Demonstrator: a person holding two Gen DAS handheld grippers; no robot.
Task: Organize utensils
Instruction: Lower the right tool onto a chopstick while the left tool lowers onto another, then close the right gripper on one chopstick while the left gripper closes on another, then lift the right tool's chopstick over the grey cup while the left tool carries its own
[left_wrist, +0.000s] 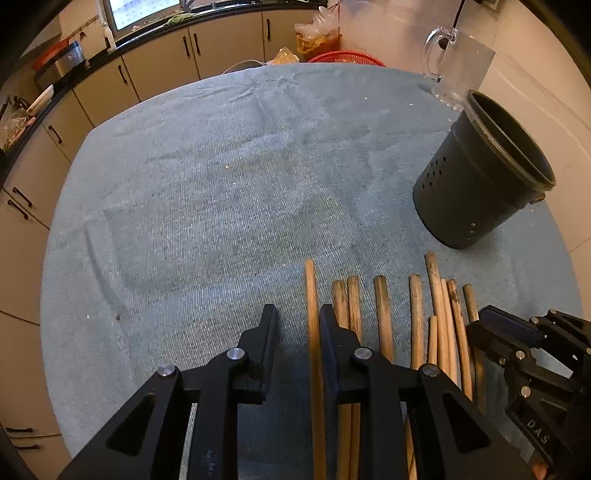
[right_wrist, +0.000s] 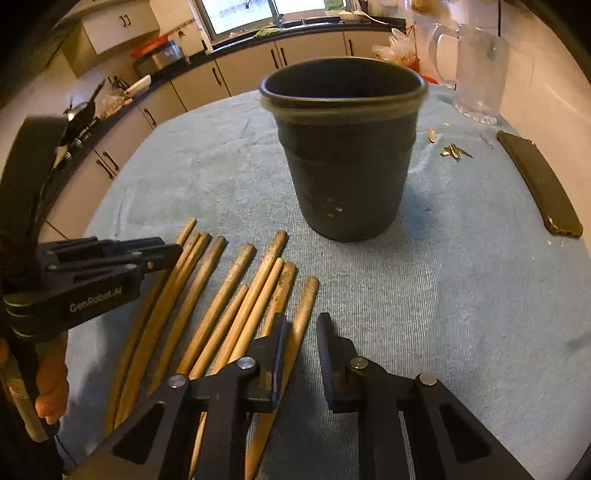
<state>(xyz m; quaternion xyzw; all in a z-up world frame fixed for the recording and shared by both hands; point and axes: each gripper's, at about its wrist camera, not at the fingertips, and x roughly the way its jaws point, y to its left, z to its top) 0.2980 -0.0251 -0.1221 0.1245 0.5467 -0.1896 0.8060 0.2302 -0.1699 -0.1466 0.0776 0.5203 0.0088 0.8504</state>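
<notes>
Chopsticks (right_wrist: 236, 295) spread along the tabletop's (left_wrist: 207, 192) near edge, your left tool (left_wrist: 297, 332) open astride one, your right tool (right_wrist: 302, 343) open, empty, black holder (right_wrist: 343, 155) upright beyond.

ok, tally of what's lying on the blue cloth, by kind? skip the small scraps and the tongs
wooden sticks: 10
black perforated pot: 1
glass jug: 1
dark flat slab, possibly a phone: 1
Total: 13
</notes>
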